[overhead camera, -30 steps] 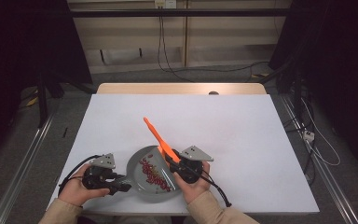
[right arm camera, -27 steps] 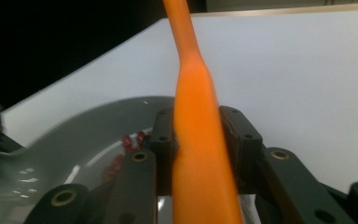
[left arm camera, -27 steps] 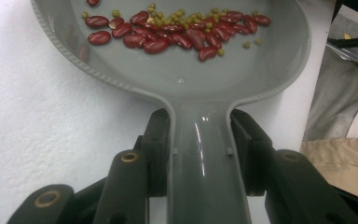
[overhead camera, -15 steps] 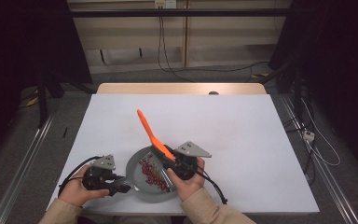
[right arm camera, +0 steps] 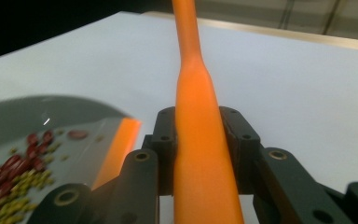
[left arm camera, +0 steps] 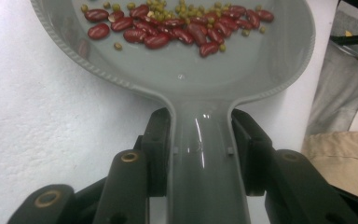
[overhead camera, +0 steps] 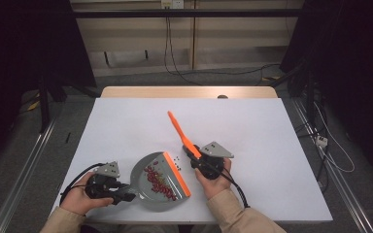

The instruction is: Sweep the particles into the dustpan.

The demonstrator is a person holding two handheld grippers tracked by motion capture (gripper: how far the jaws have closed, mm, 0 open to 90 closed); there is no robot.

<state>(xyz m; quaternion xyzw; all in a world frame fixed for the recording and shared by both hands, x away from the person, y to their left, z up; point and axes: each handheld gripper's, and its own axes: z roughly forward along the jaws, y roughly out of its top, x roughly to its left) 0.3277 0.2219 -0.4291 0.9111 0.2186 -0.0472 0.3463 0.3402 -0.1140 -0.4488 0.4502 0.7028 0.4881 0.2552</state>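
A grey dustpan (overhead camera: 144, 175) with an orange front lip (overhead camera: 177, 175) lies flat on the white table, with red and small green beans (overhead camera: 158, 181) in it. My left gripper (overhead camera: 126, 195) is shut on the pan's handle (left arm camera: 198, 158), a jaw pressed to each side; the beans (left arm camera: 177, 25) lie beyond it. My right gripper (overhead camera: 197, 156) is shut on the thick end of a long orange tool (overhead camera: 178, 130), which slants up and away to the left. In the right gripper view the orange tool (right arm camera: 200, 140) sits between the jaws, and the dustpan (right arm camera: 37, 109) lies at the left.
A few loose beans (overhead camera: 176, 159) lie on the table (overhead camera: 272, 131) just beyond the pan's orange lip. A wooden strip (overhead camera: 184, 92) runs along the table's far edge. Cables lie on the floor behind and to the right.
My right gripper has moved right and a little away from the pan, carrying the orange tool off the pan's lip. The left gripper and dustpan have kept still.
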